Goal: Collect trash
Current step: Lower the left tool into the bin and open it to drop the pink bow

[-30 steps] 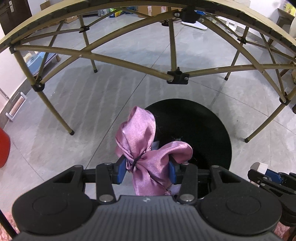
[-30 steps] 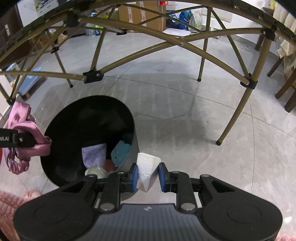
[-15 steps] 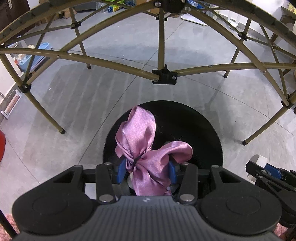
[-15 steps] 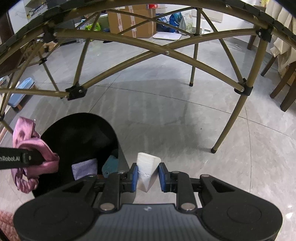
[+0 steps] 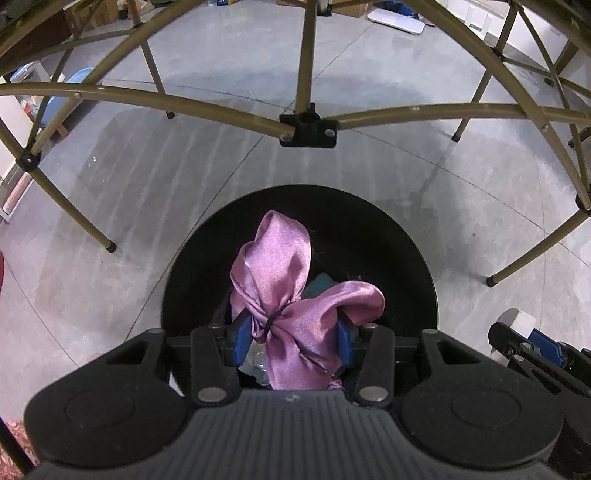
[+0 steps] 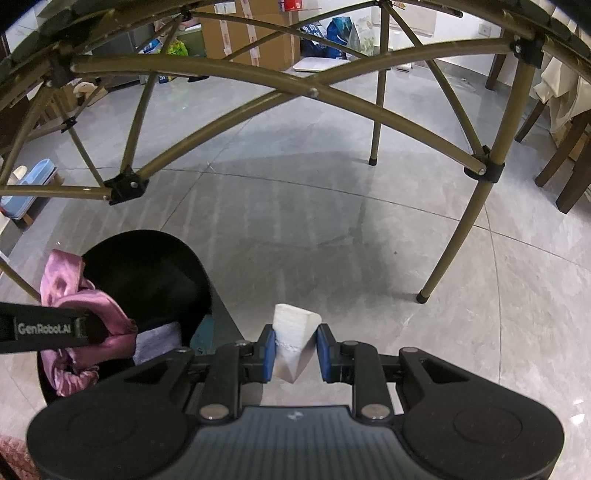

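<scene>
Two grippers, each carrying one piece of trash, over or beside one black bin (image 5: 413,258). The left gripper (image 5: 291,334) has its blue-padded jaws clenched on a pink scrunchie (image 5: 284,291): shiny satin, gathered into two puffy loops and cinched by a thin dark band. It hangs directly over the bin's round mouth, well inside the rim. The right gripper (image 6: 294,350) has its jaws clenched on a white wedge (image 6: 293,334), matte, layered along its top edge and tapering to a point below the pads; what it is made of cannot be told. That wedge sits over bare floor just right of the bin's rim, not above the opening.

The bin is round with a dark interior. Inside, the right wrist view shows at least two items, a pale lilac cloth (image 6: 157,341) and something teal (image 6: 203,334); the rest is hidden by the left gripper.

The floor (image 6: 332,240) is glossy grey tile with thin seams. A frame (image 5: 306,125) of olive metal tubes, joined by black plastic brackets, arches over the far side; several of its rubber-tipped legs stand around the bin, none touching it. The floor between the bin and the nearest legs is open. Cardboard boxes (image 6: 251,33) and bags line the far wall, and dark wooden chair legs (image 6: 565,158) stand at far right.
</scene>
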Demonstrator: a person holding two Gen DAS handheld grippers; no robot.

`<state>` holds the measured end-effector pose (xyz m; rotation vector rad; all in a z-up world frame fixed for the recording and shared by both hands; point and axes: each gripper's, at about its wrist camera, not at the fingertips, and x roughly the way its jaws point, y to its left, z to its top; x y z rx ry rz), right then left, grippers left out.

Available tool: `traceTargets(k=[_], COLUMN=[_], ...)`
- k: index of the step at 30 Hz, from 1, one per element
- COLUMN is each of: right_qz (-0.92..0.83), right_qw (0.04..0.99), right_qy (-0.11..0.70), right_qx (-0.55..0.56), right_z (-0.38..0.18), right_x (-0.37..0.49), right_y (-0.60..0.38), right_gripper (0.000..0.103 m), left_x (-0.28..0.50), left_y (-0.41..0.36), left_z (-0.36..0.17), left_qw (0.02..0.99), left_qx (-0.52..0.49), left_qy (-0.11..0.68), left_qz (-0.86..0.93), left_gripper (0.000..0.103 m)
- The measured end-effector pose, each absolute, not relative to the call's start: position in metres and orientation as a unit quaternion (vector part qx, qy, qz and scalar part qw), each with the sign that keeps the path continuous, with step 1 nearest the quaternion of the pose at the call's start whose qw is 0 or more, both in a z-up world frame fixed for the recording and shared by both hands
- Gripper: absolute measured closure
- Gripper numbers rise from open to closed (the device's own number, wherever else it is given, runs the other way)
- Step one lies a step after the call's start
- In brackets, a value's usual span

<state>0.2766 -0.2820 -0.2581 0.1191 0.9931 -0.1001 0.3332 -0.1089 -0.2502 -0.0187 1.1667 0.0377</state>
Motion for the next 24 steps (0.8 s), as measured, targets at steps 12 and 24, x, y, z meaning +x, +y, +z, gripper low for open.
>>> traceTargets(k=[12,24], right_qz=[-0.052,-0.052], right_qw=[0.874,0.872], right_qy=[0.479,0.483], right_qx=[0.059,0.058], right_z=[-0.262,-0.264], right_x=[0.274,0.272], right_y=[-0.288,-0.287], right_gripper=[0.081,0.08], left_x=[0.337,0.336], left_y=[-0.114,-0.116], left_z=[-0.262,-0.26], left_qw=[0.827,0.829], left_qx=[-0.003,0.013], left_qy=[0.562,0.559], left_qz=[0.021,0.016], left_gripper=[0.058,0.022])
